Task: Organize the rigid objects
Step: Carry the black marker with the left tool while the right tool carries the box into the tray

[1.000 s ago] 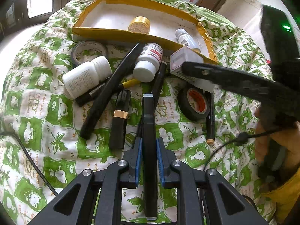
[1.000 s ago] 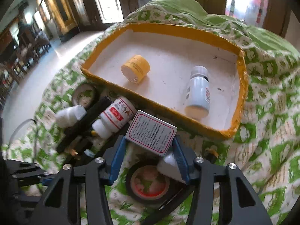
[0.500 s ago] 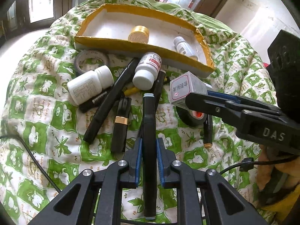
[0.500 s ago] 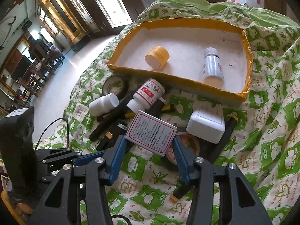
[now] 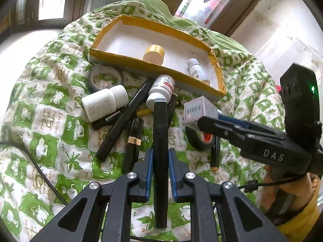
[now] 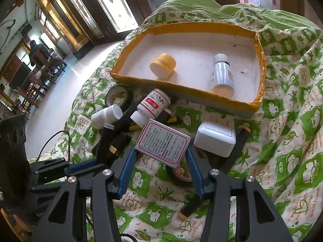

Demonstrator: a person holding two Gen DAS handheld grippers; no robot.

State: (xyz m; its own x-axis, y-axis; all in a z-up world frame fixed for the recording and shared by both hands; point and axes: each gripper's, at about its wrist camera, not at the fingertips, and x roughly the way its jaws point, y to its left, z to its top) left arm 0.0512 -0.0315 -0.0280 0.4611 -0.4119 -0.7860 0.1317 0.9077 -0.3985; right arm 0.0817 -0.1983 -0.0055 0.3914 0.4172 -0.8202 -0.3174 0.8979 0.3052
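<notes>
1. Tray (image 6: 260, 64), yellow-rimmed and white inside, sits on the green-patterned quilt (image 6: 292, 141) beyond both grippers; that is the relation the coming move likely turns on. It already holds a yellow-capped jar (image 6: 163, 65) and a small white bottle (image 6: 222, 74) lying on its side.

2. Right gripper (image 6: 161, 155) is clamped on a small printed box (image 6: 163, 143), held above the quilt, its printed face toward the camera and its long axis tilted across the fingers. The tray's near wall lies straight ahead, so the right hand seems nearer to it.

3. Left gripper (image 5: 160, 161) is closed on a dark pen-like stick (image 5: 160, 141). Its long axis runs along the fingers, the pale tip pointing forward toward the tray's near edge.

4. Between grippers and tray, the pile lies on the quilt: two white bottles, black pens, tape rolls and a white block (image 6: 215, 141).

5. My guess: the box goes over the near wall first.
</notes>
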